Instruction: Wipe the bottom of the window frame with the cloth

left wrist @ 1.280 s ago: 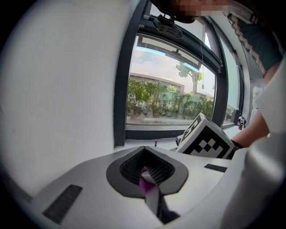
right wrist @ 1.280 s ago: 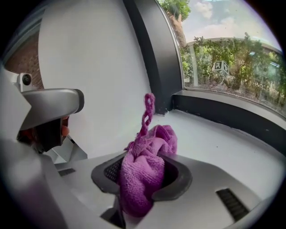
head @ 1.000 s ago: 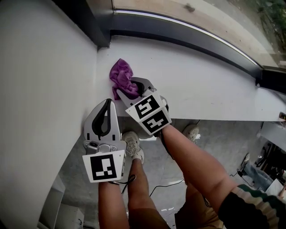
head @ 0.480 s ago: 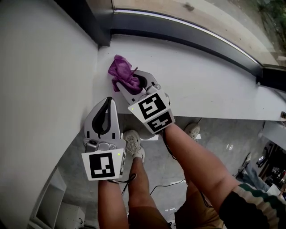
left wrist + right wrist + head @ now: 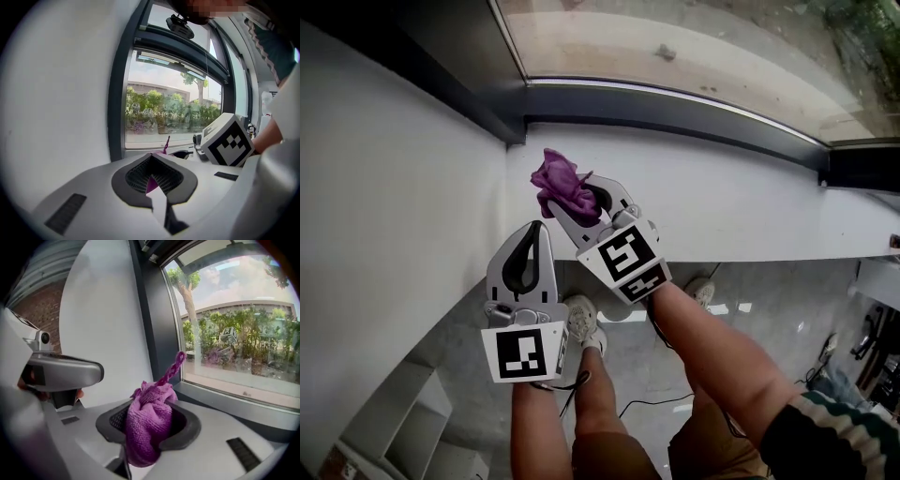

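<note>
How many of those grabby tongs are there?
2. The left tongs are shut and empty, next to the white wall. The right tongs are beside them over the sill, pinching the purple cloth. None seem hidden.

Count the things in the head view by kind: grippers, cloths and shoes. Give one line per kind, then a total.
Grippers: 2 (left gripper, right gripper)
Cloths: 1 (purple cloth, held in the right gripper)
Shoes: 2 (left shoe, right shoe)
Total: 5
</note>
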`<state>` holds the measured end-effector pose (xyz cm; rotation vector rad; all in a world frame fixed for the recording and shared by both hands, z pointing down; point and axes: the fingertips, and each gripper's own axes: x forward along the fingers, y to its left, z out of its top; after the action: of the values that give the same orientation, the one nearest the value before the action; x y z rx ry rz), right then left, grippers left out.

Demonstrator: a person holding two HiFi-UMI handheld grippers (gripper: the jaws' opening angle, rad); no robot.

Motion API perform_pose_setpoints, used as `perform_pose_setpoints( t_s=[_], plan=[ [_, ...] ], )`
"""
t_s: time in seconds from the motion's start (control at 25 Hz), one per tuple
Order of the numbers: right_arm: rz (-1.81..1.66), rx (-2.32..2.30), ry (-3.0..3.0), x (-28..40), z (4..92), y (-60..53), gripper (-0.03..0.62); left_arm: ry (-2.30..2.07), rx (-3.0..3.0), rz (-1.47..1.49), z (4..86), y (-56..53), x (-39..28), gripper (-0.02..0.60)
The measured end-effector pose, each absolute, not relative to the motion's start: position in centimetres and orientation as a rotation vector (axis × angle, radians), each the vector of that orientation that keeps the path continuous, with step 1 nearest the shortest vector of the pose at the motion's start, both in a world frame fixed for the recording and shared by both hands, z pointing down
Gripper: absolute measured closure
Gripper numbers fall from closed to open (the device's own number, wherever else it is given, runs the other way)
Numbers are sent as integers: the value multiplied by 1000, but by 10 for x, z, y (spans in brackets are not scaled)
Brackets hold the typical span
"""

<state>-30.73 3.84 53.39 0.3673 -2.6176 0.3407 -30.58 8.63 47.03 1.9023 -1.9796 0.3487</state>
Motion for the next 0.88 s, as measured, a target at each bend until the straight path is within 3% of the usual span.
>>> perform_pose_setpoints(
  t_s=[0.56,0.88],
  plan=[
    [277,411,-2714,-216,397,31,447,-1940,1987,411,389,87,-225,574],
    [253,521,-2775,-129,268,20,447,-1902,2043,440,302,73,-174,574]
  ],
)
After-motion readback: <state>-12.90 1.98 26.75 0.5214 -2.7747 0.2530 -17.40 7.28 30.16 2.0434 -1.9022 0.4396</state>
